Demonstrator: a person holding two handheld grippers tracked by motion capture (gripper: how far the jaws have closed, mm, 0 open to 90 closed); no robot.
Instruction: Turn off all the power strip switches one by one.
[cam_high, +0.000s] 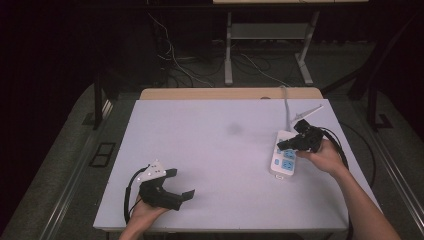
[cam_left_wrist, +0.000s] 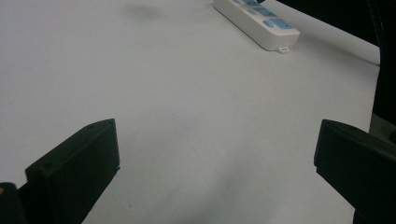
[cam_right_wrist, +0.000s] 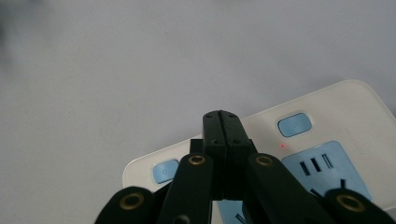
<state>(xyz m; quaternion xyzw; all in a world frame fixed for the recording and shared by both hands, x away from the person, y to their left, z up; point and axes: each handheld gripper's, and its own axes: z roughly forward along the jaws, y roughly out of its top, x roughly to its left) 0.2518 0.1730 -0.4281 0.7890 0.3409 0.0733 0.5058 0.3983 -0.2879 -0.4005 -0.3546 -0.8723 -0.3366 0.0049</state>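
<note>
A white power strip (cam_high: 283, 159) with blue sockets lies at the table's right side; it also appears far off in the left gripper view as the strip (cam_left_wrist: 259, 23). My right gripper (cam_high: 286, 145) hovers over it with its jaws shut and nothing between them. In the right gripper view the shut tips (cam_right_wrist: 221, 122) sit just above the strip (cam_right_wrist: 336, 112), between two blue buttons (cam_right_wrist: 294, 124), beside a small red light. My left gripper (cam_high: 180, 184) rests near the front left of the table, jaws wide open and empty, seen as open fingers (cam_left_wrist: 79, 163).
The white table top (cam_high: 215, 150) carries a faint dark smudge near its middle back. The strip's cable runs off the far edge. Desk legs and loose cables stand on the floor beyond the table.
</note>
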